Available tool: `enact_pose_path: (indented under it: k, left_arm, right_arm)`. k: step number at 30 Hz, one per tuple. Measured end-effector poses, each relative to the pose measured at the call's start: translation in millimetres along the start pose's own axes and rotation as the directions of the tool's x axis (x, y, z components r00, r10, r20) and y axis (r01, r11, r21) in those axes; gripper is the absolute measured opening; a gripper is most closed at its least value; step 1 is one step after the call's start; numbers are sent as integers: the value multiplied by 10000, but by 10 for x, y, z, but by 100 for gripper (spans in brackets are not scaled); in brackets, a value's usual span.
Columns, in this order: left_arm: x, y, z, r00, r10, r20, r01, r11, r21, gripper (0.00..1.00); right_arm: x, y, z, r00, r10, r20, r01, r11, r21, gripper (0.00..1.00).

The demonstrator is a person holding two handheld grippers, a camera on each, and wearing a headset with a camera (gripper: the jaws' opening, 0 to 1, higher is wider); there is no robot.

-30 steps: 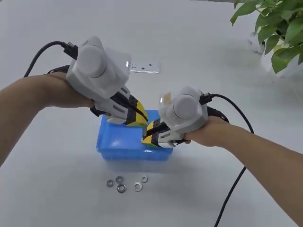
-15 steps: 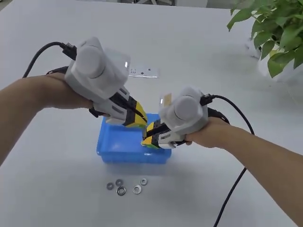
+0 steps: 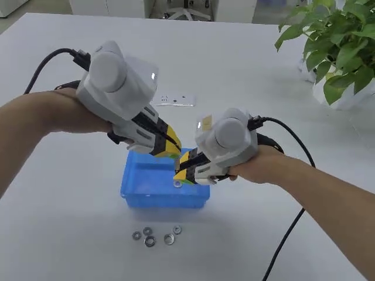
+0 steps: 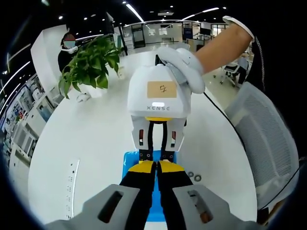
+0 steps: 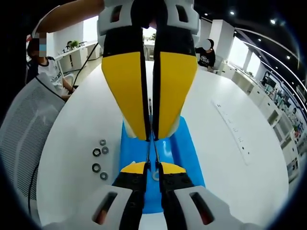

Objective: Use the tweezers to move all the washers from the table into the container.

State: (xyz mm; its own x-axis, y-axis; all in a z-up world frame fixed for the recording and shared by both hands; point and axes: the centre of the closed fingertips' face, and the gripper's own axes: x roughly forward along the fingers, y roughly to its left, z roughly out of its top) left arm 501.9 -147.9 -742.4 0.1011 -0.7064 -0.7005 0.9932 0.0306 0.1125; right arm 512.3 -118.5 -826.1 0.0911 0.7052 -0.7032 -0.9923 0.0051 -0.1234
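Washers (image 3: 153, 236) lie on the tabletop (image 3: 70, 240); left gripper (image 3: 170, 151) and right gripper (image 3: 183, 174), both clamped on tweezers (image 5: 149, 117), should next release one into the container (image 3: 158, 200).

The left gripper (image 3: 170, 150) and right gripper (image 3: 181, 174): rounded pale-grey housings, black jaw arms ending in yellow pads (image 5: 124, 86), one small white light apiece. A black cable (image 3: 47, 61) trails from each. The right gripper's front bears a tan label (image 4: 161, 89) above the lettering XENSE.
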Motion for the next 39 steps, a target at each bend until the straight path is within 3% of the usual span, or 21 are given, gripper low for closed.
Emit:
enact_pose_path:
  k: [17,31,39]
  left_arm:
    - [-196,-287,149,9999,144,9,-144,9998,120,6]
    - [-137,-537,130,10000,-21,71,21,10000,6,6]
    - [-68,-664,49,9998,-176,-41,175,9998,-139,6]
  right_arm:
    - [-172,255,216,9997,-129,203,135,9995,-278,11]
    - [-175,522,151,9998,-87,182,93,9994,-329,11]
    - [-89,676,90,9998,90,188,-83,9994,-334,11]
